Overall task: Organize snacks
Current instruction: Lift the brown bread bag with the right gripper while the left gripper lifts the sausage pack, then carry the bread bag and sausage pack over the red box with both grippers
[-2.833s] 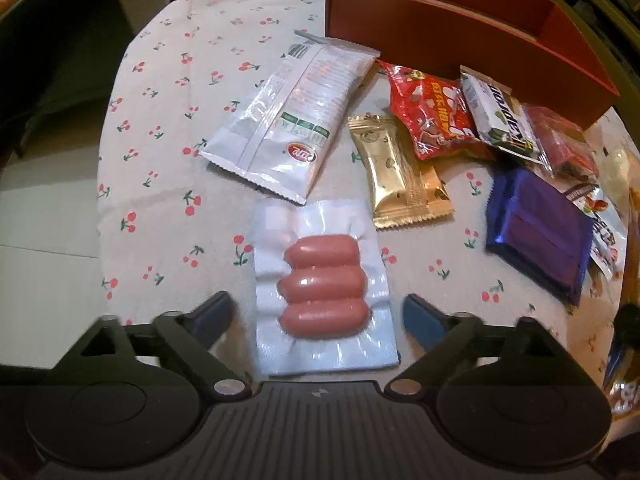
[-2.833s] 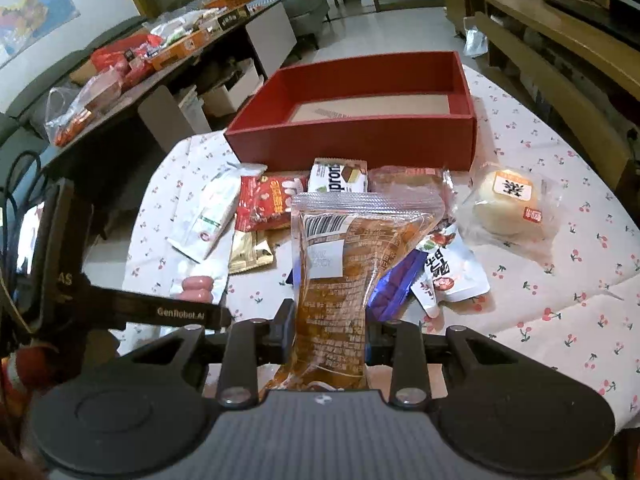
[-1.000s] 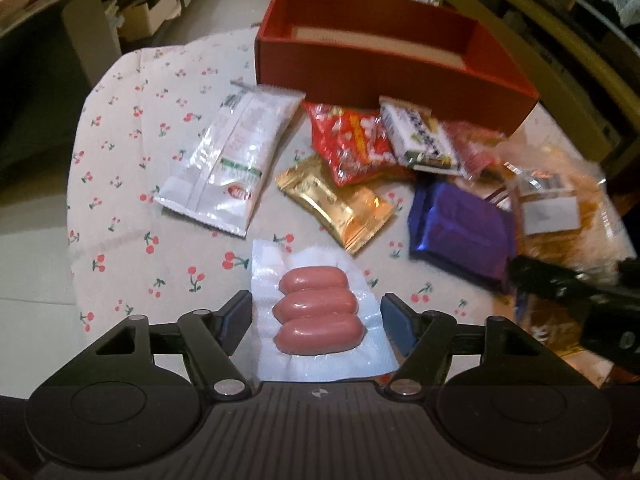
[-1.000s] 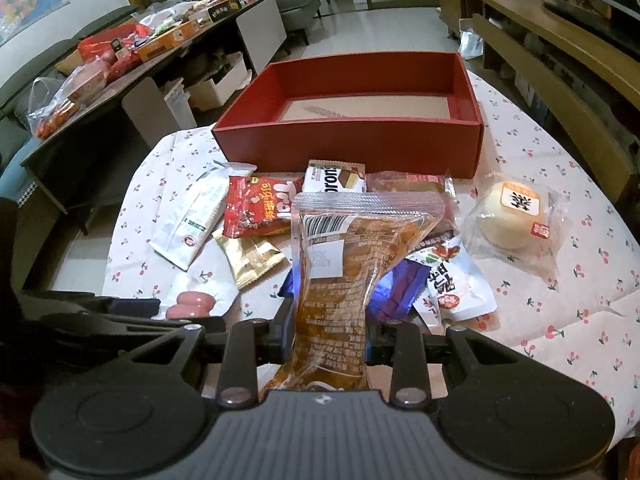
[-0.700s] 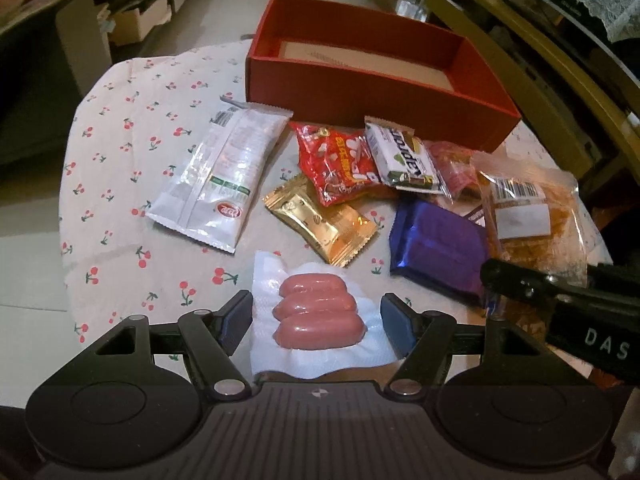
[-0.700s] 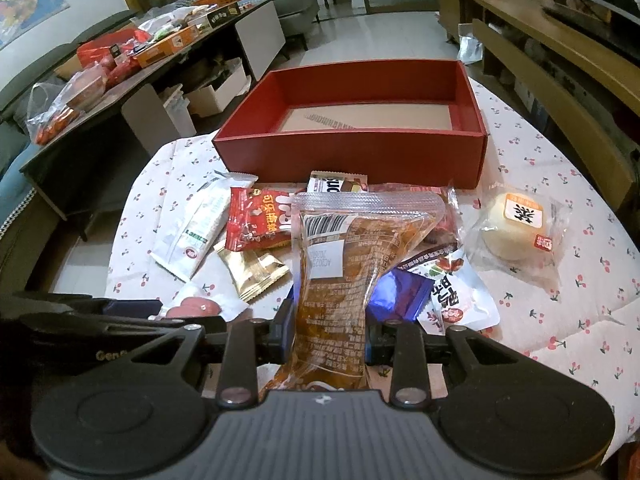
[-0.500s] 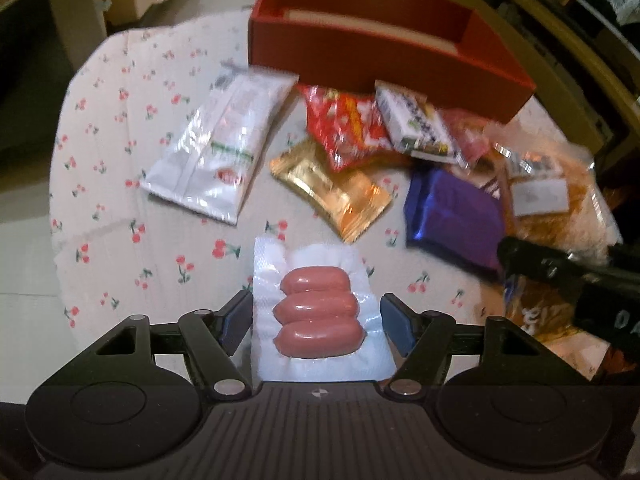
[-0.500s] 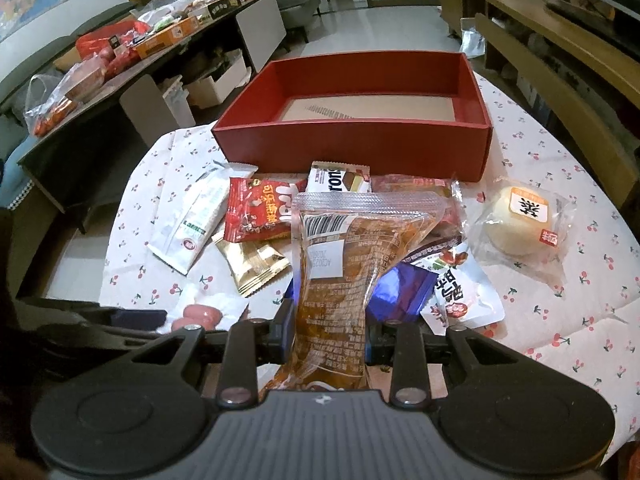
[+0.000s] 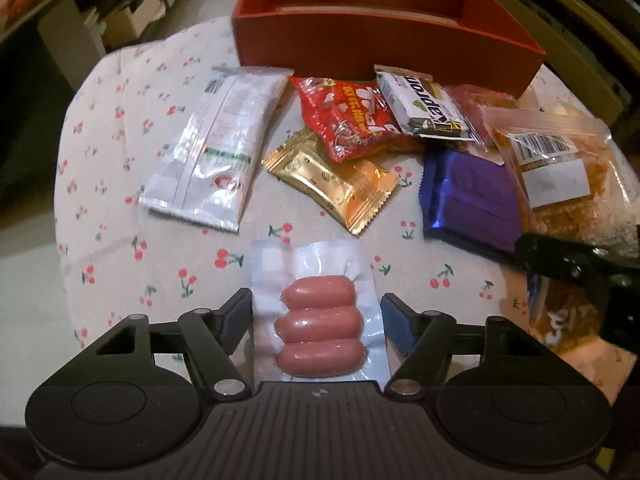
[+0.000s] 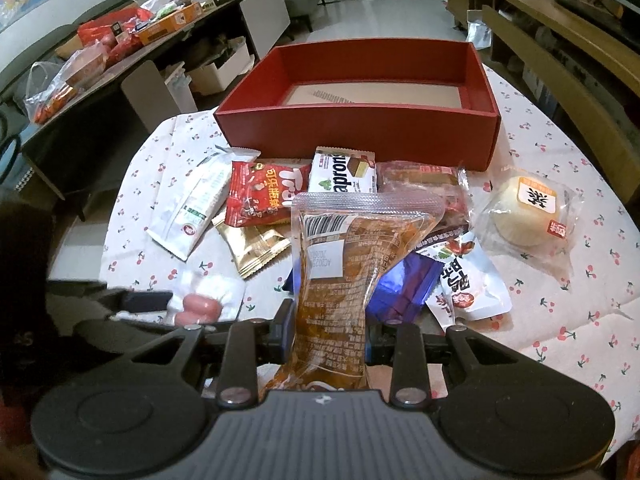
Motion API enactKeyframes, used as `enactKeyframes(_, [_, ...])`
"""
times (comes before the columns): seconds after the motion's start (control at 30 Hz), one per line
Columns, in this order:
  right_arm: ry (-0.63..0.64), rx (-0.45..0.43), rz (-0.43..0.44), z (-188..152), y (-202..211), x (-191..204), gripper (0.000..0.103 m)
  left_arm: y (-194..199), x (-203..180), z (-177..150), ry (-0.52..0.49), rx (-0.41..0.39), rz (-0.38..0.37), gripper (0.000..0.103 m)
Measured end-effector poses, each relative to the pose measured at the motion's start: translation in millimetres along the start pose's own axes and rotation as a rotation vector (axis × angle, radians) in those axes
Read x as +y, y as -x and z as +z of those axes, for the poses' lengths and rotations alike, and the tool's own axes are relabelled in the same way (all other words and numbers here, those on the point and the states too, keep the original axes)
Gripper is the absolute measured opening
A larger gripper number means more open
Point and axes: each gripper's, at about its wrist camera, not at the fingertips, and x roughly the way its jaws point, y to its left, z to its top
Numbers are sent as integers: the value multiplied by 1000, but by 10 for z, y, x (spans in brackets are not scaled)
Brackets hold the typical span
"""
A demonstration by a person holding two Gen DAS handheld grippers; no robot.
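Red cardboard, open-topped and empty, the box (image 10: 360, 92) sits at the far side of the cherry-print tablecloth (image 10: 560, 320), and we judge it the place where the snacks belong. We are at the carrying step: both tools are loaded and nothing is in the box yet.

Our right gripper (image 10: 326, 330) is clamped on the waist of a clear pouch of orange-brown snack (image 10: 340, 264), held upright above the pile. Our left gripper (image 9: 316, 316) has its jaws wide, flanking a clear vacuum pack of three pink sausages (image 9: 320, 332); we take it as gripped by its edges, though contact is hard to confirm.

Next, we would lift each load over the near wall of the box and release inside.

Loose packets lie between us and the box: a long white sachet (image 9: 216, 148) at left, a red crinkly bag (image 9: 352, 120), a white wafer bar (image 9: 424, 108), a purple foil pack (image 9: 468, 200) and a gold foil packet (image 9: 336, 184). A wrapped round bun (image 10: 528, 212) lies right.
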Motion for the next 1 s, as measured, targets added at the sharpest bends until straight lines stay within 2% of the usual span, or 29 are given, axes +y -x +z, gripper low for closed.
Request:
enactKeyframes(0.13, [2, -20, 3, 6, 40, 18, 44, 83, 69, -18, 34, -6, -22, 74])
enactKeyframes(0.57, [-29, -77, 0, 150, 124, -13, 44, 445, 43, 184, 66, -120, -159, 75])
enactKeyframes(1.0, [-95, -152, -28, 704, 76, -172, 44, 491, -9, 933, 69, -236, -190, 75])
